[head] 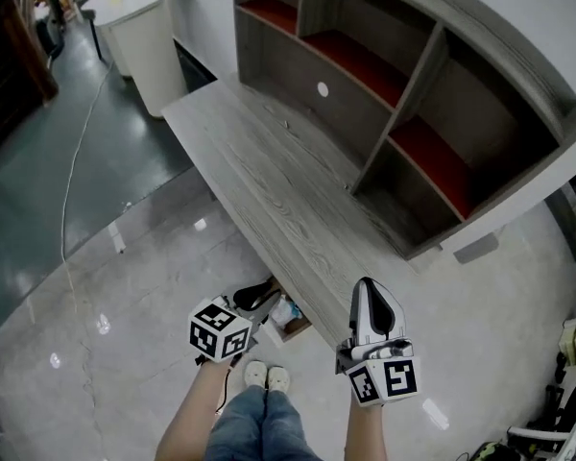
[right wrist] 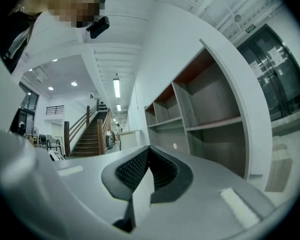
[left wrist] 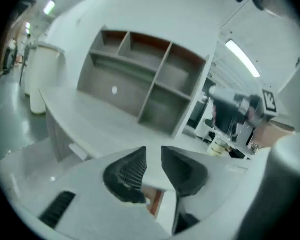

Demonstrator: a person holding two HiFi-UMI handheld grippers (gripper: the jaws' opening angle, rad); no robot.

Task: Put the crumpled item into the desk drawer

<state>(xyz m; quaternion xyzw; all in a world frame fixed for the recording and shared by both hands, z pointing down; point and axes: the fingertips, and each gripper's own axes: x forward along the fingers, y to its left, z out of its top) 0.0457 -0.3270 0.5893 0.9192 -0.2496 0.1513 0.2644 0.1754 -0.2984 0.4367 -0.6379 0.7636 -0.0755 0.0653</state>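
Note:
In the head view a small wooden drawer (head: 298,330) stands pulled out from under the near edge of the grey wood desk (head: 269,181). A pale crumpled item (head: 285,311) lies inside it. My left gripper (head: 264,291) hangs just left of the drawer, beside the item. In the left gripper view its dark jaws (left wrist: 154,154) are parted with nothing between them. My right gripper (head: 367,288) is to the right of the drawer, pointing over the desk edge. Its jaws (right wrist: 149,151) are pressed together, empty.
A grey hutch (head: 403,113) with red-lined shelves fills the back of the desk. A white rounded counter (head: 139,27) stands far left, and a thin cable (head: 72,181) runs across the glossy floor. The person's legs and shoes (head: 267,377) are below the drawer.

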